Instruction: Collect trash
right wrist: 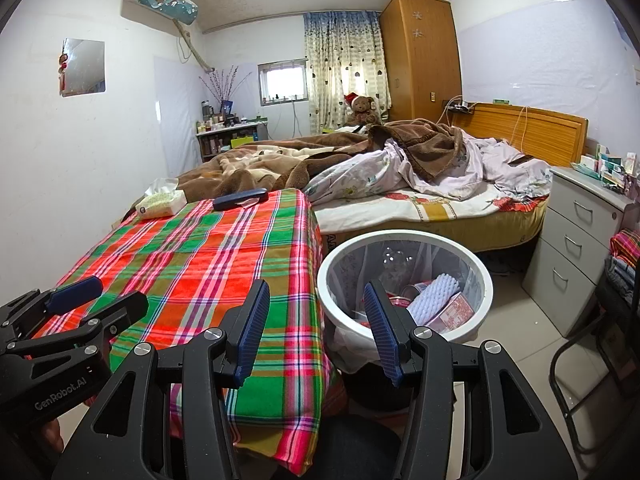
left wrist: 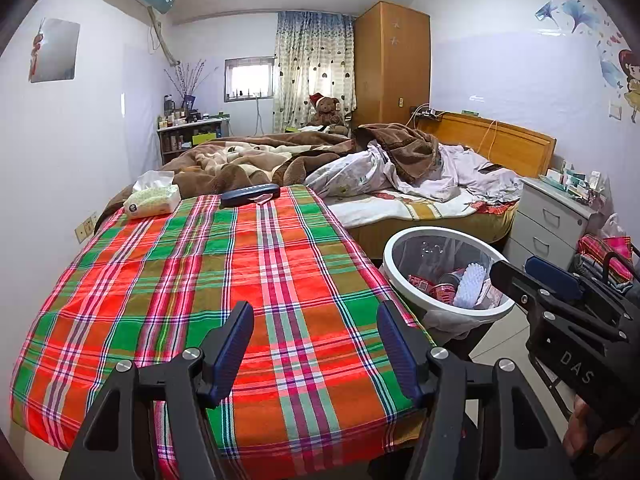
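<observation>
Over by the table (left wrist: 280, 280) the bin (right wrist: 404, 240) already holds wrappers and a brush, both tools, left (left wrist: 316, 344) and right (right wrist: 316, 320), gape empty, looks basically done.

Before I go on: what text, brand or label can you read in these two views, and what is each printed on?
"DAS": on the body of the right gripper, seen from the left wrist.
"GenRobot.AI": on the body of the left gripper, seen from the right wrist.
Red wrappers in the trash bin: print too small to read.
Tissue pack logo: blurred.
Boxes on the nightstand: unreadable.
</observation>
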